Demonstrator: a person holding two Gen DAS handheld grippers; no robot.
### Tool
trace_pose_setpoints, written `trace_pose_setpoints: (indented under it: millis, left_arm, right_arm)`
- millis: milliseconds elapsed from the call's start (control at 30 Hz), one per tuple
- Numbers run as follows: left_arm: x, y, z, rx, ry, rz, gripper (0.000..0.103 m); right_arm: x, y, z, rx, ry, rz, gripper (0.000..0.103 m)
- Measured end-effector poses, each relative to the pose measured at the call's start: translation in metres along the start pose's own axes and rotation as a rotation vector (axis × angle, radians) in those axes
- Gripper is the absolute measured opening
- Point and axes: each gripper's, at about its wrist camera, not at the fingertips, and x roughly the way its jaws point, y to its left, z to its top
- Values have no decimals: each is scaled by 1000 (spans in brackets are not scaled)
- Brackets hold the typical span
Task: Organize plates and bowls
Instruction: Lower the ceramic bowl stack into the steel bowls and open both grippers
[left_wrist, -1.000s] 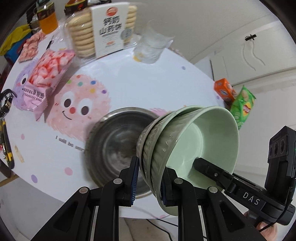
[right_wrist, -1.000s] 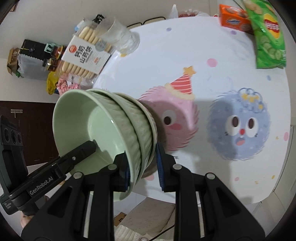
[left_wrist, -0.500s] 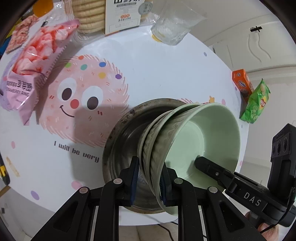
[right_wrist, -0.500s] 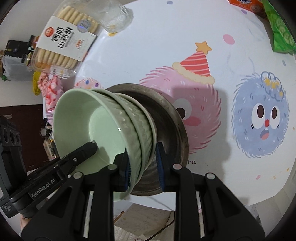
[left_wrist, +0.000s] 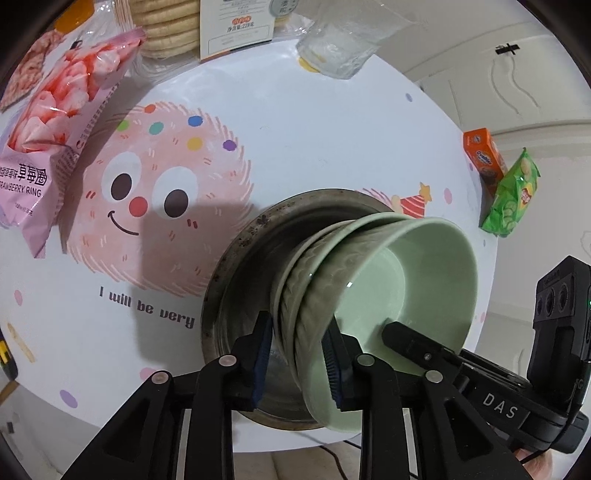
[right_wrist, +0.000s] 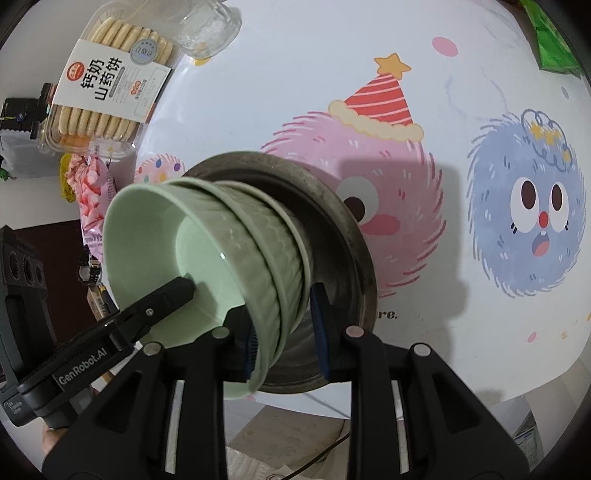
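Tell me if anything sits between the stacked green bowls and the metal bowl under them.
Nothing visible does. The green bowls sit nested inside the metal bowl, whose visible interior holds nothing else; where they meet is hidden.

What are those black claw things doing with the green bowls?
A person is tidying bowls using a hand-held gripper in each hand. The left hand-held gripper and the right hand-held gripper each straddle one side of the rim of a stack of green bowls. The stack sits inside a big metal bowl on the cartoon tablecloth. Both sets of jaws are opening now, with the rims between them, so the stack looks to be getting let go.
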Motion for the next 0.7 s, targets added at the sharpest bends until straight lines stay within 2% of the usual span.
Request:
trace_pose_setpoints:
  millis: [33, 67, 100, 200, 267, 333, 500, 600, 633, 700]
  left_arm:
    - [-1, 0, -1, -1, -5, 4, 36]
    - [-2, 1, -2, -5, -11, 12, 46]
    - [-4, 2, -2, -10, -19, 14, 51]
    - [-13, 6, -4, -27, -39, 2, 62]
    - [-19, 6, -5, -27, -56, -7, 75]
    - [-26, 4, -7, -15, -74, -14, 82]
    - [-45, -5, -14, 34, -116, -11, 86]
    - [-56, -12, -19, 77, -145, -4, 95]
    - [-60, -15, -21, 93, -155, 5, 103]
    - [-66, -20, -27, 125, -182, 19, 103]
  right_arm:
    - [-1, 0, -1, 1, -5, 1, 42]
    - [-2, 0, -2, 2, -10, 0, 47]
    - [-5, -1, -3, 1, -19, -6, 52]
    - [-12, -2, -5, -2, -35, 6, 53]
    - [-18, -3, -7, -4, -43, 18, 59]
    - [-25, -3, -9, -17, -54, 23, 75]
    - [-42, -6, -13, -32, -87, 36, 80]
    - [-50, -5, -16, -54, -98, 39, 81]
    - [-51, -5, -17, -60, -99, 44, 81]
    - [-54, -5, -19, -64, -104, 57, 81]
